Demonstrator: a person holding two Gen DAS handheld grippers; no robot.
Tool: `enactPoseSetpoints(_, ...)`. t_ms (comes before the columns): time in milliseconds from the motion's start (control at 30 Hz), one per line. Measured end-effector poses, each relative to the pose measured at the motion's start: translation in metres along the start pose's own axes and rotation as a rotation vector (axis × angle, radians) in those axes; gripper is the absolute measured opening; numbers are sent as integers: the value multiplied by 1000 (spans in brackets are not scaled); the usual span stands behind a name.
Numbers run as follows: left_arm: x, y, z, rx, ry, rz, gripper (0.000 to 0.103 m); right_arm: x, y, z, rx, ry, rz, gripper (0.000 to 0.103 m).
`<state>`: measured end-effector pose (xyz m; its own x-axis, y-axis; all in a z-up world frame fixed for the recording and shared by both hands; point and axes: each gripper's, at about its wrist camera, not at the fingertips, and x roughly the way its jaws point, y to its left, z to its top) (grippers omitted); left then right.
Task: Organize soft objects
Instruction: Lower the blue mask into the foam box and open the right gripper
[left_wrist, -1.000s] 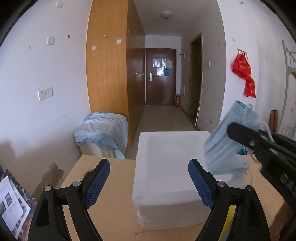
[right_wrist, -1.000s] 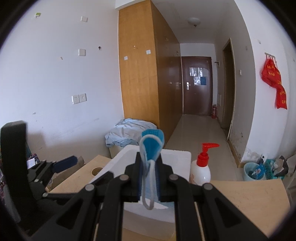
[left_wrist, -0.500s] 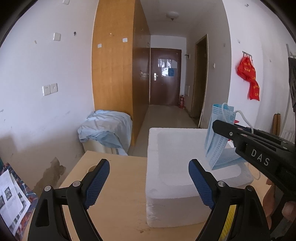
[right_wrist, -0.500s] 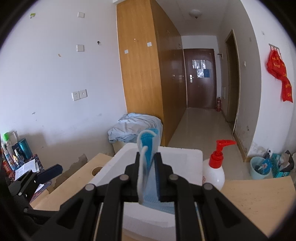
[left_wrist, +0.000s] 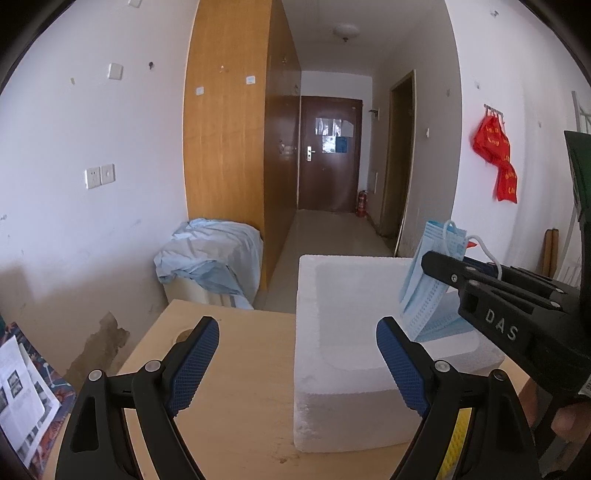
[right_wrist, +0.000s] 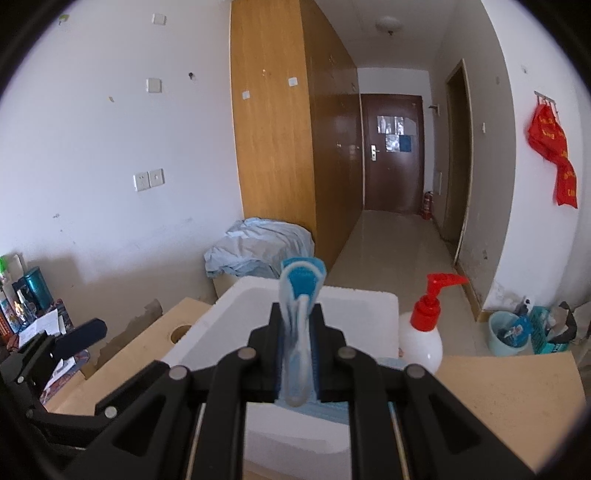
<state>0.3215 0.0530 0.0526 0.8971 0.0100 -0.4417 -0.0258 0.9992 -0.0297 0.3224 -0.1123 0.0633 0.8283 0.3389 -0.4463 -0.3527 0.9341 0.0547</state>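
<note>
The right gripper (right_wrist: 299, 354) is clamped on a folded blue face mask (left_wrist: 430, 284), holding it over the right side of the white foam box (left_wrist: 347, 295), with the mask's lower edge hanging down into the box's hollow. The left gripper (left_wrist: 295, 365) hovers with its fingers spread wide and holding nothing, above the wooden table (left_wrist: 236, 369) at the box's near left corner. A white pump bottle (right_wrist: 424, 332) with a red pump stands just right of the box.

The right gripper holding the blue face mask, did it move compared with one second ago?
Yes. The right gripper carried the blue face mask lower, down over the white foam box.
</note>
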Motion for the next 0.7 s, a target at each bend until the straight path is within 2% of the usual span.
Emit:
enactPoseSetpoints(33, 0, 1, 0, -3, 1, 1, 88, 2, 1, -1, 2, 10, -3, 55)
enactPoseSetpoints(67, 1, 1, 0, -1, 6, 5, 88, 1, -1, -2, 17, 10, -16, 70)
enactPoseSetpoints(133, 0, 0, -1, 0, 4, 3, 88, -3, -2, -2, 17, -9, -36, 70)
enactPoseSetpoints(333, -1, 0, -3, 2, 15, 10, 88, -9, -3, -1, 24, -18, -28, 70)
enactPoseSetpoints(633, -8, 6, -10, 1, 22, 34, 88, -6, -1, 0, 44, 26, -15, 70)
enactPoseSetpoints(700, -11, 9, -10, -10, 18, 38, 88, -15, -3, 1, 75, -36, 11, 70)
